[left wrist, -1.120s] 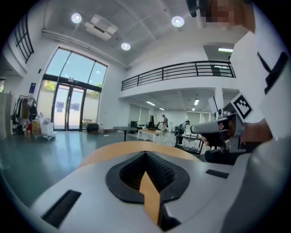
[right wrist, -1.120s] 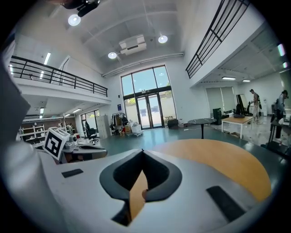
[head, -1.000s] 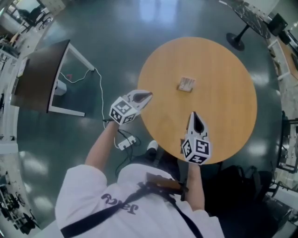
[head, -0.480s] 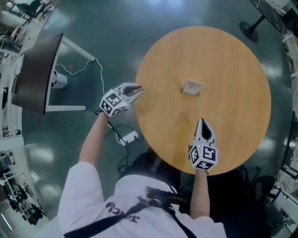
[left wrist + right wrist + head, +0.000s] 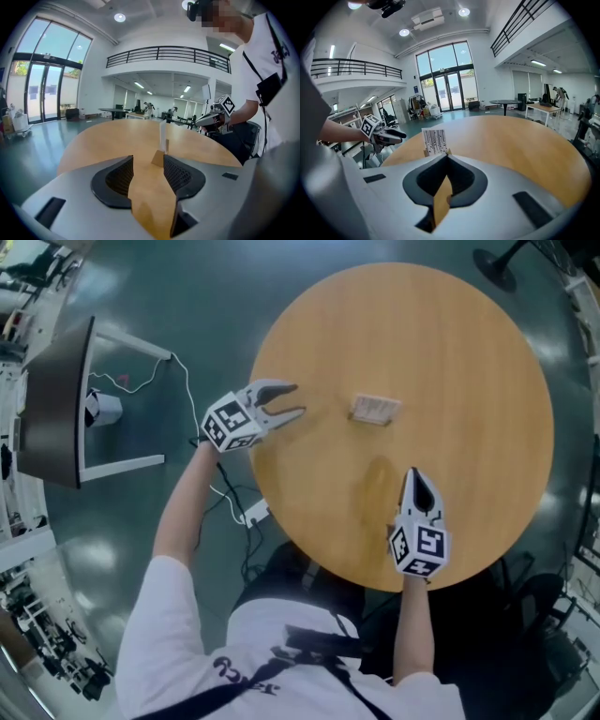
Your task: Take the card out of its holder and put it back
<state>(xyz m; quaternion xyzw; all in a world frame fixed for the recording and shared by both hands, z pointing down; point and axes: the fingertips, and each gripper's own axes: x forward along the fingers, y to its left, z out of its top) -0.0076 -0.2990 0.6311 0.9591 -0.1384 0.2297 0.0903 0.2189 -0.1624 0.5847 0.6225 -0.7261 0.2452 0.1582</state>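
A small wooden holder (image 5: 376, 410) stands near the middle of the round wooden table (image 5: 469, 352) with a white barcoded card (image 5: 434, 140) upright in it. My left gripper (image 5: 296, 399) hovers over the table's left edge and points at the holder (image 5: 157, 159). Its jaws have just been opening and stand apart with nothing between them. In the left gripper view the card (image 5: 162, 136) is seen edge-on, just beyond the left gripper (image 5: 148, 161). My right gripper (image 5: 411, 472) is shut and empty, short of the holder on the near side. Its fingertips meet just below the card in the right gripper (image 5: 446, 155) view.
A dark desk with white legs (image 5: 52, 399) stands on the floor to the left. A white cable and a power strip (image 5: 253, 514) lie on the floor by the table's edge. A black stand base (image 5: 492, 263) sits at the top right. Behind the table is a large hall with glass doors (image 5: 447, 91).
The left gripper has moved in over the table's left edge toward the holder, and its jaws have gone from shut to open. The right gripper has sunk lower, still shut.
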